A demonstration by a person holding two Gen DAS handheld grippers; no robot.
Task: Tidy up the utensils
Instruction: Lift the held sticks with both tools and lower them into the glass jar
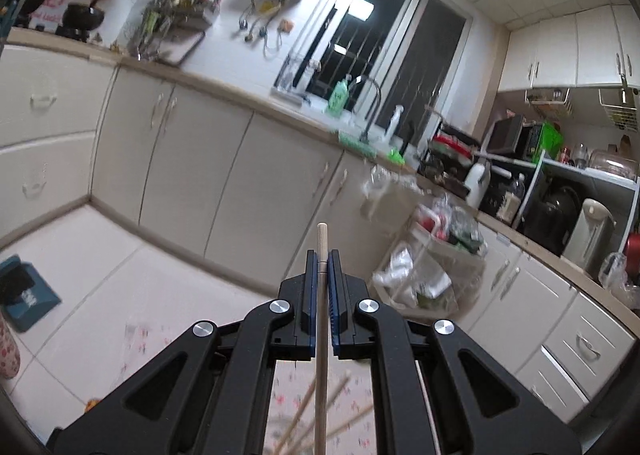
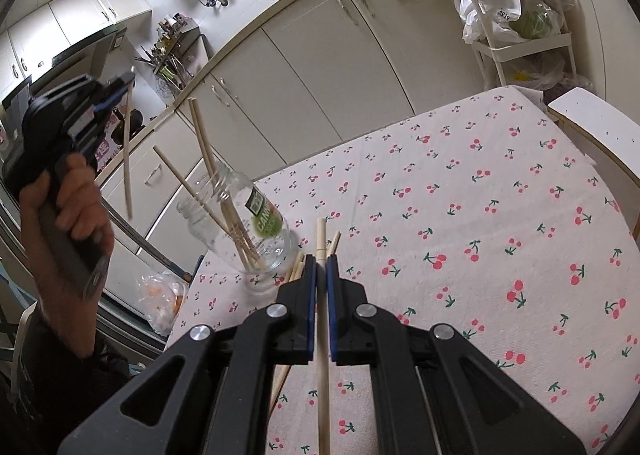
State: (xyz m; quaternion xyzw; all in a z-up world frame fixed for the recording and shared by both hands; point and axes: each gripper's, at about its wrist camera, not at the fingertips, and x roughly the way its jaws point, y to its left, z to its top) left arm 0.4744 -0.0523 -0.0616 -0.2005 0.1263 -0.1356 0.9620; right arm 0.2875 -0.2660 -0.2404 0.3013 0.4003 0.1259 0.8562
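My left gripper (image 1: 322, 255) is shut on a wooden chopstick (image 1: 322, 239) and holds it raised in the air; it also shows in the right wrist view (image 2: 122, 85), its chopstick (image 2: 127, 159) hanging down above a clear plastic bottle (image 2: 256, 227). The bottle stands tilted on the cherry-print tablecloth (image 2: 480, 215) with several chopsticks (image 2: 204, 159) in it. My right gripper (image 2: 321, 259) is shut on another chopstick (image 2: 321, 239), just right of the bottle. More chopsticks (image 2: 294, 271) lie on the cloth under it.
Cream kitchen cabinets (image 1: 200, 159) and a counter run behind the table. A white trolley (image 2: 516, 35) with plastic bags stands at the table's far end. A white chair back (image 2: 592, 127) is at the right edge. A bag of orange things (image 2: 164, 299) sits below the table's left edge.
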